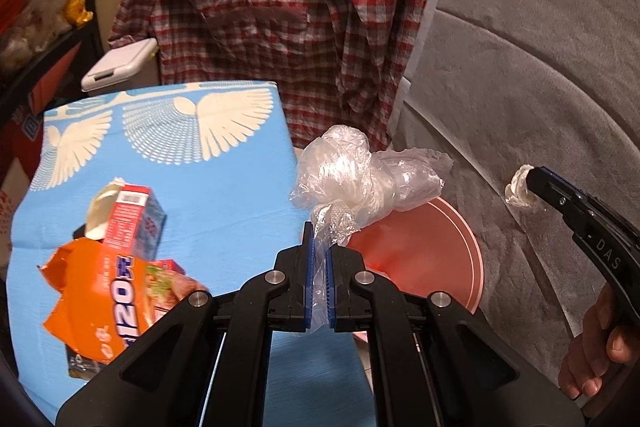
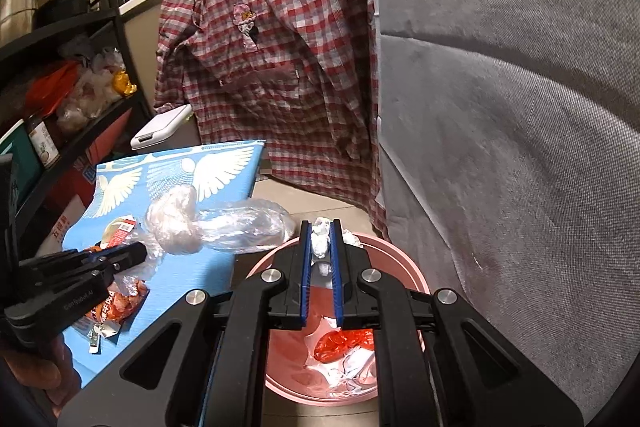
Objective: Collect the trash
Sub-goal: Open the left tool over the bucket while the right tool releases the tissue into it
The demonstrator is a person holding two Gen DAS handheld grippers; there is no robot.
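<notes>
Two grippers, each carried in one hand. The left gripper (image 1: 319, 255) has its jaws pinched together on the thin tail of one crumpled clear plastic bag (image 1: 360, 179), whose bulk stands above the fingertips, between the blue mat (image 1: 224, 187) and the pink bin (image 1: 424, 251). The right gripper (image 2: 321, 243) is clamped on one wad of white tissue (image 2: 320, 241), held just above the far rim of the pink bin (image 2: 400, 255); in the left wrist view the same wad (image 1: 518, 187) protrudes from the tip of the right gripper (image 1: 534, 183), well to the right of the bag.

One pink bin, round and open-topped, stands on the floor to the right of the mat, beside the grey sofa (image 2: 520, 107). Inside it lie one orange-red wrapper (image 2: 340, 343) and several white scraps, too jumbled to count.

One blue mat with white wing motifs carries the remaining trash: one torn orange snack packet (image 1: 100, 303), one small red carton (image 1: 132, 219) and one white scrap (image 1: 104, 203) behind the carton.

One red-checked shirt (image 1: 288, 27) hangs at the far side. One white lidded container (image 1: 120, 63) sits far left of it.
</notes>
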